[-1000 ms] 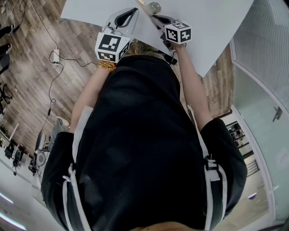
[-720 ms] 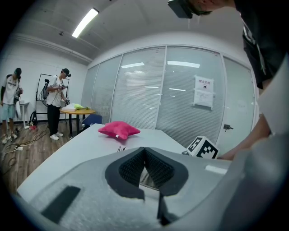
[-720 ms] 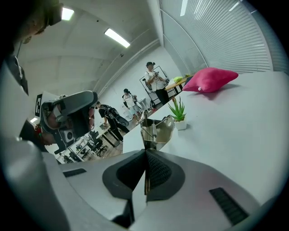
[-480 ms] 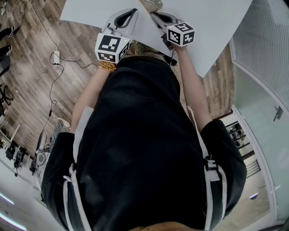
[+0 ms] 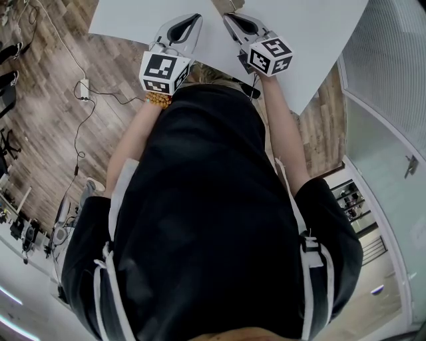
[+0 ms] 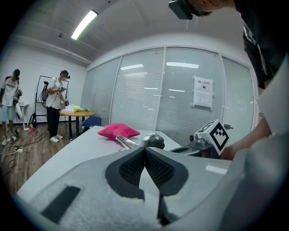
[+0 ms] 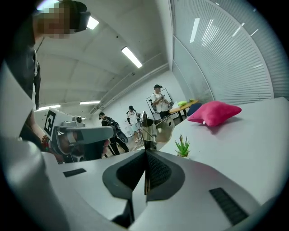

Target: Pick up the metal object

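A metal object [image 7: 156,128] with a hinged, spring-fitted head sticks up from my right gripper [image 7: 145,151], whose jaws are shut on its thin lower edge. In the left gripper view the same metal object [image 6: 152,140] shows lifted above the white table [image 6: 81,151], its long handle pointing left, with the right gripper [image 6: 195,148] behind it. In the head view only its tip [image 5: 230,4] shows at the top edge, ahead of the right gripper [image 5: 231,17]. My left gripper [image 5: 193,17] hovers beside it, jaws shut with nothing between the pads [image 6: 135,168].
A pink cushion [image 7: 214,113] lies further along the table, and a small green plant [image 7: 182,146] stands near the right gripper. People stand on the wooden floor by a round table [image 6: 76,113]. Glass walls with blinds close the room. Cables lie on the floor [image 5: 80,83].
My right gripper has moved forward over the table with the metal object, which has slid almost out of the head view's top edge. The left gripper has stayed put.
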The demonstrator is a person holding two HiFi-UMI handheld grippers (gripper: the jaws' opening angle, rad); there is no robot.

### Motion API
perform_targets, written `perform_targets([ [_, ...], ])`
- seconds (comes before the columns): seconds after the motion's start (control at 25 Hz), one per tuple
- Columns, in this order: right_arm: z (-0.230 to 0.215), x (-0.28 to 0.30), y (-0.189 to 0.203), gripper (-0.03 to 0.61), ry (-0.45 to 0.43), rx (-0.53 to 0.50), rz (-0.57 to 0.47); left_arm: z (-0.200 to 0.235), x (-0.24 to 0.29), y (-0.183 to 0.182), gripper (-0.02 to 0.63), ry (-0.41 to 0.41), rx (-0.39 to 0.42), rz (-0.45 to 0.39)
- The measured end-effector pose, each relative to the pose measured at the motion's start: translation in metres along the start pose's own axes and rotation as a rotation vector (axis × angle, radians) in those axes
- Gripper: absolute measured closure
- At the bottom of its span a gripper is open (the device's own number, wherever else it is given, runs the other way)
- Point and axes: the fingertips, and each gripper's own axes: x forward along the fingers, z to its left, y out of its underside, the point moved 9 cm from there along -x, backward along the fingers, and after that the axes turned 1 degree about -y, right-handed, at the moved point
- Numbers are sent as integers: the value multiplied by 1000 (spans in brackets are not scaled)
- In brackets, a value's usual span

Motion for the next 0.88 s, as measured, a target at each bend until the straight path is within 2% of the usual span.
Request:
perform_targets([
  [0.44, 21, -17, -43, 578, 12, -88, -154, 1, 0, -8, 607, -14, 12, -34],
  [0.88, 44, -58, -89, 578, 29, -222, -399, -14, 0, -36, 607, -12, 65, -115],
])
